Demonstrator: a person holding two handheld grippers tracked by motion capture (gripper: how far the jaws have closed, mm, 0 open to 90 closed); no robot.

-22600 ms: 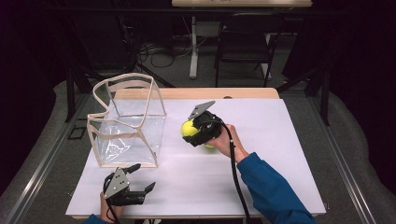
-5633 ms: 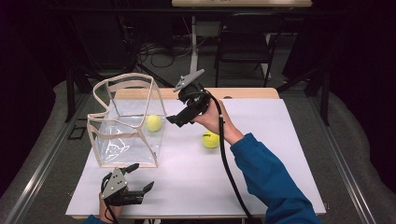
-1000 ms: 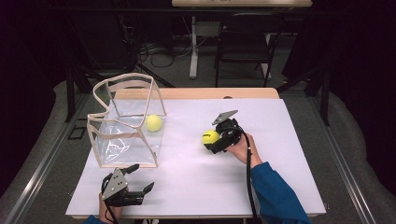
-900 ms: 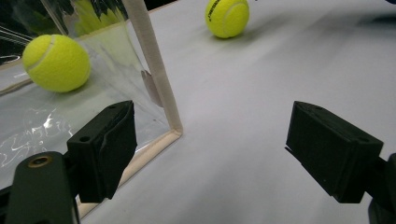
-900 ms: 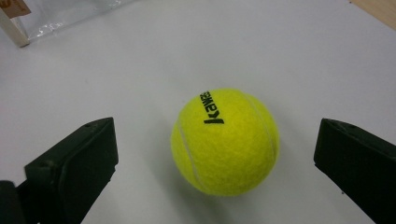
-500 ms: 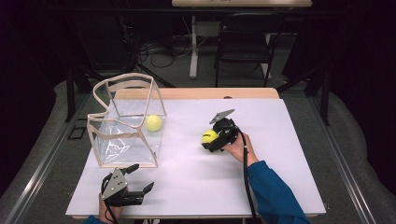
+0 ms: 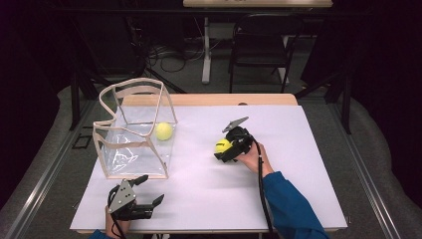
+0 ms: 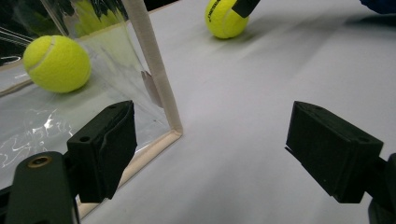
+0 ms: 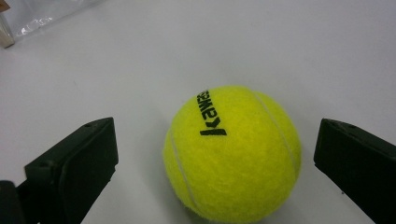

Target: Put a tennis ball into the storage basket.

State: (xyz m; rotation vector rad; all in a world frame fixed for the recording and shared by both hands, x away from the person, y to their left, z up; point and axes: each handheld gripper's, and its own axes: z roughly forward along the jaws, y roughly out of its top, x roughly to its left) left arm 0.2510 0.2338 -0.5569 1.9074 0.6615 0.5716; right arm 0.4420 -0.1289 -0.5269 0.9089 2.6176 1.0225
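Now right gripper (image 9: 215,163) open w/ tennis ball (image 9: 232,151) btwn jaws.

The right tool (image 7: 227,149) sits just right of the frame's middle in the high view, held by the person's right hand (image 7: 251,157). A blue sleeve (image 7: 288,206) runs from that hand down to the lower right edge, and a black cable trails along the forearm. In the right gripper view its 2 black jaws stand wide apart, 1 at the lower left and 1 at the lower right. The left tool (image 7: 133,204) lies low at the bottom left of the high view, gripped by the left hand (image 7: 115,226) at the frame's lower edge. Its 2 jaws also stand wide apart in the left gripper view.
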